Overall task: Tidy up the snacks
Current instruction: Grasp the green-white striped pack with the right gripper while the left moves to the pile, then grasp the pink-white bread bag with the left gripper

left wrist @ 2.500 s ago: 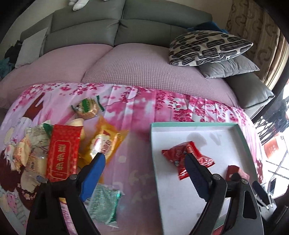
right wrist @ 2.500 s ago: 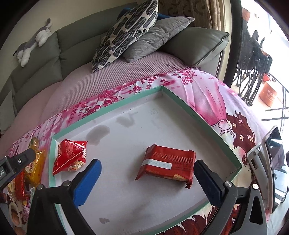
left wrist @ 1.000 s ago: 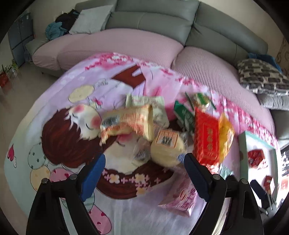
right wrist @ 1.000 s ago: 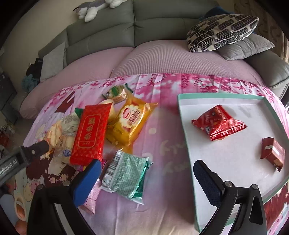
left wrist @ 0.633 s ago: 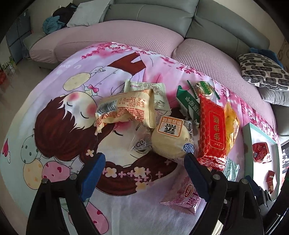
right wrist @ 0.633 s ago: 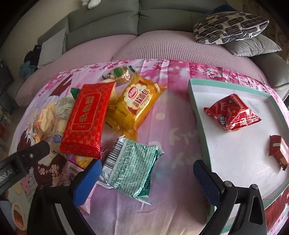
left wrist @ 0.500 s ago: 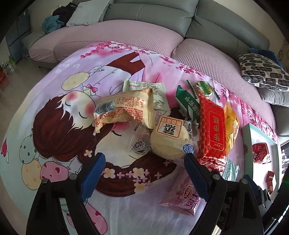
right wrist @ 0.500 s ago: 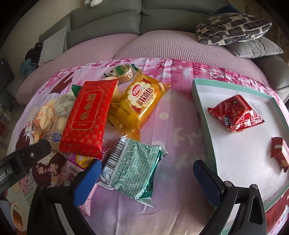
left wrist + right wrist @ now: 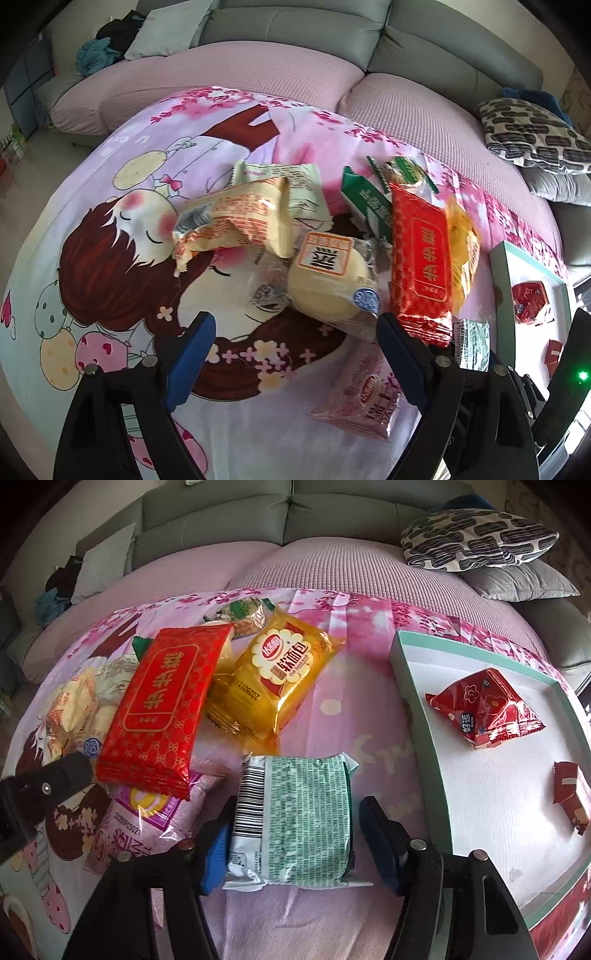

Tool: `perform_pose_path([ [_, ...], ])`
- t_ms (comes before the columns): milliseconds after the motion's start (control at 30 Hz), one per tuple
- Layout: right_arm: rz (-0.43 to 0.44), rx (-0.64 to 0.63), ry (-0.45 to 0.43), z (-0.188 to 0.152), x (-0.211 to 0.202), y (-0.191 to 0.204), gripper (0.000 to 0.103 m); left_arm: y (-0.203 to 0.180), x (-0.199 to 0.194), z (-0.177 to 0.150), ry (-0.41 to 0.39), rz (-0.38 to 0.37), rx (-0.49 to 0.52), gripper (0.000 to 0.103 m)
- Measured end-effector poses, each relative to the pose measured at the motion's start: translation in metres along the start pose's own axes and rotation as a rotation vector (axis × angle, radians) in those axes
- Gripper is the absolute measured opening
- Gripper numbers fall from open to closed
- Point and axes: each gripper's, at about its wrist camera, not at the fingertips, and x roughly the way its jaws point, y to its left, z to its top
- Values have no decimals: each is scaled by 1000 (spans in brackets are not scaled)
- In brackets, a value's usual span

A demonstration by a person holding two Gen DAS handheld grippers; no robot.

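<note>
Right wrist view showed the right gripper (image 9: 293,834), wide a second earlier, closing around the green packet (image 9: 295,819) beside the tray (image 9: 400,686).

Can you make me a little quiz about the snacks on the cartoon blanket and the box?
1. True or false: the tray holds two red snack packets.
2. Which packet lies between the fingers of the right hand-held gripper? A) yellow bread packet B) green-and-white packet C) big red packet
3. Fill in: the big red packet partly lies on top of the ___ packet near the left hand-held gripper.

Key: 1 true. 2 B; the jaws are closing on it. 3 pink.
</note>
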Motion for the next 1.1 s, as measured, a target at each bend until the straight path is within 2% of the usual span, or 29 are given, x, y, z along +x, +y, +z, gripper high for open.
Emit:
perform_pose_path([
  [67, -2, 0, -1, -2, -2, -2, 59, -4, -1, -1, 0, -8, 12, 89],
  [233, 9, 18, 5, -4, -5, -10, 56, -16, -3, -4, 7, -45, 53, 89],
  [367, 2, 29, 16, -9, -9, -14, 53, -29, 2, -10, 40, -91, 93, 89],
  [533, -14, 27, 35, -16, -15, -18, 53, -44, 15, -19, 90, -101, 137, 89],
  [567, -15, 27, 38, -17, -16, -19, 53, -44, 19, -20, 99, -105, 135, 87],
  [633, -16, 27, 42, -19, -18, -21, 53, -45, 23, -22, 115, -99, 139, 70],
  [667, -15, 28, 44, -19, -18, -21, 53, -46, 25, -23, 121, -99, 140, 57],
  [733, -14, 30, 48, -20, -19, -22, 53, -49, 28, -25, 134, -120, 152, 52],
  [800, -12, 34, 51, -21, -20, -22, 53, -53, 24, -28, 116, -121, 173, 40],
  [1100, 21, 73, 37, -21, -30, -30, 52, -68, 1, -28, 70, -202, 201, 37],
])
